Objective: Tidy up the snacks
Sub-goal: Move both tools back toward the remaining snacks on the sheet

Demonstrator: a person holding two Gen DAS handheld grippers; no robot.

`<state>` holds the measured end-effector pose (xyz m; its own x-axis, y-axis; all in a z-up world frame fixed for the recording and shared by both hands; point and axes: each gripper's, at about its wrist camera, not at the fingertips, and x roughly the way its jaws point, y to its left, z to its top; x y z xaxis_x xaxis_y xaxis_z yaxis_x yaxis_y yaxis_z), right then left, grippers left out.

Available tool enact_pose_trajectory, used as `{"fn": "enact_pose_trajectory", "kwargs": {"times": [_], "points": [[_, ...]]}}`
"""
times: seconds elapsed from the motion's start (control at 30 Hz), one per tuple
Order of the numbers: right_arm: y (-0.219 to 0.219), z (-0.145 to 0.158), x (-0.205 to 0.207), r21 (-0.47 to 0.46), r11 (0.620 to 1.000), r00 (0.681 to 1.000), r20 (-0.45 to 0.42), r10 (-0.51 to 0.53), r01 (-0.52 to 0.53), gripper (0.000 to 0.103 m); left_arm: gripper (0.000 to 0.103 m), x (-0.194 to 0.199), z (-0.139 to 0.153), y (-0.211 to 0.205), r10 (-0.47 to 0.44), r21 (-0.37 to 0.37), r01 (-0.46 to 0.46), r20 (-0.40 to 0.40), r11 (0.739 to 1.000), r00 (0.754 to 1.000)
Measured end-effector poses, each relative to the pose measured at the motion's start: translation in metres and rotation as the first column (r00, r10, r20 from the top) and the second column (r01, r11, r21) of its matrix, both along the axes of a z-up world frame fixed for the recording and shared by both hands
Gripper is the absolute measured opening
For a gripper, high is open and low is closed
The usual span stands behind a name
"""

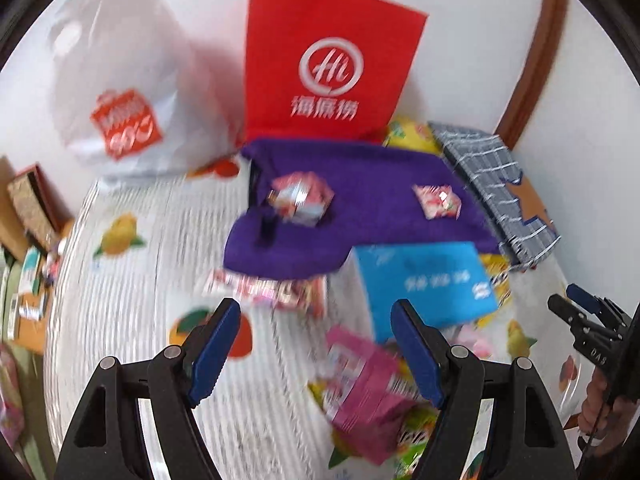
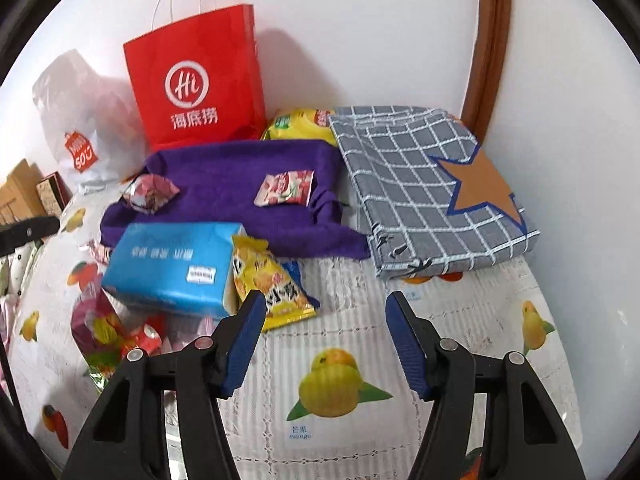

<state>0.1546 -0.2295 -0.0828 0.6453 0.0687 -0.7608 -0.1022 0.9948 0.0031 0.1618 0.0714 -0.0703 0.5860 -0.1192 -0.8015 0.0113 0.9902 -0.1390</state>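
Note:
My left gripper point(image 1: 316, 332) is open above the fruit-print tablecloth point(image 1: 132, 300), and a blurred pink snack packet point(image 1: 360, 380) lies under it, close to its right finger. Ahead, a flat red-and-white packet point(image 1: 264, 290) sits at the edge of a purple cloth point(image 1: 360, 184). Two pink-and-white candy packets point(image 2: 150, 194) point(image 2: 286, 188) rest on the purple cloth point(image 2: 224, 208). My right gripper point(image 2: 326, 320) is open over bare tablecloth. A yellow snack packet point(image 2: 268, 280) lies by its left fingertip, leaning on a blue tissue box point(image 2: 172, 264). More snacks point(image 2: 108, 332) are heaped at the lower left.
A red paper bag point(image 2: 196, 80) and a white plastic bag point(image 2: 80, 120) stand against the wall. A folded grey checked cloth point(image 2: 432, 188) with a star lies at the right, a yellow chip bag point(image 2: 300, 124) behind it. A brown door frame point(image 2: 488, 60) rises at the right.

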Motion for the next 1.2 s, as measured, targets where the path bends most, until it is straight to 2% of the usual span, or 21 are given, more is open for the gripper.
{"fn": "enact_pose_trajectory", "kwargs": {"times": [0.13, 0.3, 0.5, 0.53, 0.63, 0.73, 0.9, 1.03, 1.1, 1.17, 1.2], "points": [[0.007, -0.013, 0.008, 0.033, 0.998, 0.999, -0.013, 0.045, -0.044, 0.063, 0.076, -0.014, -0.008, 0.006, 0.027, -0.018, -0.027, -0.021, 0.999, 0.999], [0.020, -0.011, 0.023, 0.087, 0.992, 0.996, 0.020, 0.091, -0.093, 0.063, 0.076, -0.020, -0.010, 0.010, 0.064, -0.017, -0.065, -0.031, 0.998, 0.997], [0.032, -0.022, 0.050, 0.146, 0.984, 0.995, 0.026, 0.097, -0.100, 0.061, 0.076, -0.023, -0.013, 0.013, 0.080, -0.020, -0.081, -0.045, 0.996, 0.996], [0.034, -0.025, 0.054, 0.150, 0.984, 0.995, 0.022, 0.095, -0.097, 0.055, 0.076, -0.023, -0.014, 0.013, 0.080, -0.020, -0.081, -0.050, 0.997, 0.996], [0.038, -0.034, 0.064, 0.122, 0.987, 0.994, -0.019, 0.108, -0.105, 0.022, 0.076, -0.024, -0.018, 0.016, 0.088, -0.016, -0.089, -0.058, 0.996, 0.994], [0.029, -0.035, 0.063, 0.125, 0.988, 0.995, -0.012, 0.096, -0.094, 0.019, 0.076, -0.025, -0.023, 0.020, 0.097, -0.026, -0.099, -0.069, 0.995, 0.993], [0.002, -0.028, 0.048, 0.095, 0.993, 0.996, -0.047, 0.080, -0.075, 0.016, 0.076, -0.024, -0.030, 0.023, 0.099, -0.039, -0.102, -0.081, 0.994, 0.992], [-0.009, -0.027, 0.035, 0.097, 0.991, 0.994, -0.050, 0.093, -0.088, 0.019, 0.076, -0.023, -0.033, 0.022, 0.098, -0.050, -0.103, -0.086, 0.993, 0.991], [-0.009, -0.029, 0.033, 0.096, 0.991, 0.995, -0.035, 0.096, -0.092, 0.031, 0.076, -0.022, -0.033, 0.022, 0.097, -0.053, -0.102, -0.087, 0.993, 0.991], [-0.007, -0.032, 0.034, 0.067, 0.994, 0.996, -0.019, 0.092, -0.090, 0.058, 0.076, -0.022, -0.033, 0.023, 0.098, -0.051, -0.102, -0.083, 0.993, 0.992], [-0.006, -0.035, 0.035, 0.055, 0.995, 0.996, -0.006, 0.088, -0.088, 0.061, 0.076, -0.023, -0.032, 0.023, 0.099, -0.051, -0.103, -0.082, 0.993, 0.992]]}}
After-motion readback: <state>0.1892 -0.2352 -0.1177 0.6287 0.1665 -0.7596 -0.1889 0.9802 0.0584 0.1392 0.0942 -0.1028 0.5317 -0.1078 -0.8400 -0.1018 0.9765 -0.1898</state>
